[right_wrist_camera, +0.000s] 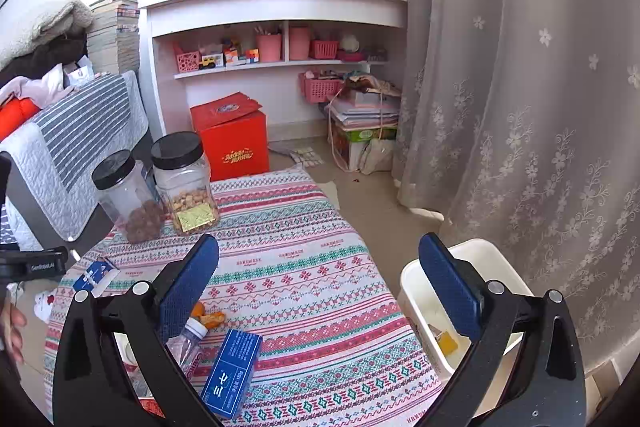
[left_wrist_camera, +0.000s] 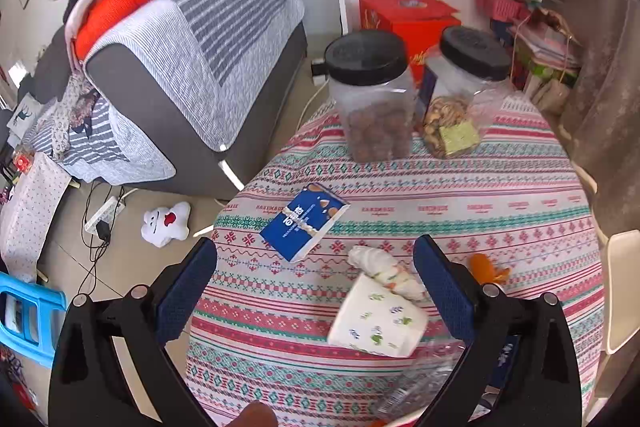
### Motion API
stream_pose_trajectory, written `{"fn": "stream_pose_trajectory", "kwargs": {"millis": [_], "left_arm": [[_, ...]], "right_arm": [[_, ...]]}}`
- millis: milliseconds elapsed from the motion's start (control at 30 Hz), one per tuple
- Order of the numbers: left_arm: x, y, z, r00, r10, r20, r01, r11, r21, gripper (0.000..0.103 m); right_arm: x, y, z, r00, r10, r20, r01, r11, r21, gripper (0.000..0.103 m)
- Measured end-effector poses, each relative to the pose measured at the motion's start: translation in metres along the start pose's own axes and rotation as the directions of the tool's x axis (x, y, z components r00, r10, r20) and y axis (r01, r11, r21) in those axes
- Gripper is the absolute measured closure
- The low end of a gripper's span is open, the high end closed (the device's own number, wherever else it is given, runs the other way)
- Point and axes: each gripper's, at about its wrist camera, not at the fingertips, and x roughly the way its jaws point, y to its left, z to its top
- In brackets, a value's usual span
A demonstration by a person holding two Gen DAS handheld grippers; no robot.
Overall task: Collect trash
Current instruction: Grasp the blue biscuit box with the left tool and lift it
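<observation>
In the left wrist view my left gripper (left_wrist_camera: 316, 267) is open above the patterned table (left_wrist_camera: 480, 195). A tipped paper cup (left_wrist_camera: 378, 319) with a crumpled tissue (left_wrist_camera: 384, 267) lies between its fingers, nearer the right one. A blue carton (left_wrist_camera: 304, 221) lies just beyond, orange peel (left_wrist_camera: 486, 269) to the right, a clear plastic bottle (left_wrist_camera: 424, 383) below. In the right wrist view my right gripper (right_wrist_camera: 320, 271) is open and empty, over the table edge and a white bin (right_wrist_camera: 472, 259). A blue box (right_wrist_camera: 232, 371), the bottle (right_wrist_camera: 188, 343) and peel (right_wrist_camera: 210, 317) lie near its left finger.
Two black-lidded jars (left_wrist_camera: 372, 95) (left_wrist_camera: 460, 91) of snacks stand at the table's far side. A sofa (left_wrist_camera: 192, 59) is left of the table, a red box (right_wrist_camera: 232, 139) and white shelves (right_wrist_camera: 280, 27) behind, a curtain (right_wrist_camera: 520, 87) at right. The bin holds a yellow scrap (right_wrist_camera: 448, 343).
</observation>
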Motion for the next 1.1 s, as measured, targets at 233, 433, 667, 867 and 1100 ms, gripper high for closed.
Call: {"fn": "stream_pose_trajectory", "kwargs": {"millis": [233, 433, 667, 867, 1100], "left_arm": [[0.106, 0.007, 0.018, 0.972, -0.022, -0.235, 0.053, 0.99, 0.128, 0.007], [0.164, -0.008, 0.025, 0.948, 0.029, -0.316, 0.052, 0.968, 0.246, 0.007], [0.191, -0.005, 0.029, 0.925, -0.03, -0.378, 0.114, 0.972, 0.204, 0.031], [0.156, 0.017, 0.014, 0.939, -0.111, -0.327, 0.127, 0.992, 0.028, 0.047], [0.022, 0.055, -0.012, 0.955, -0.259, -0.142, 0.213, 0.938, -0.275, 0.047]], "right_arm": [[0.017, 0.001, -0.004, 0.994, 0.053, -0.101, -0.055, 0.998, -0.017, 0.007], [0.027, 0.001, -0.008, 0.988, 0.048, -0.148, -0.057, 0.997, -0.054, 0.007], [0.034, 0.002, -0.012, 0.978, 0.071, -0.195, -0.083, 0.995, -0.054, 0.007], [0.029, 0.008, -0.011, 0.967, 0.142, -0.209, -0.156, 0.987, -0.05, 0.007], [0.022, 0.038, -0.003, 0.923, 0.293, -0.25, -0.335, 0.931, -0.147, 0.007]]}}
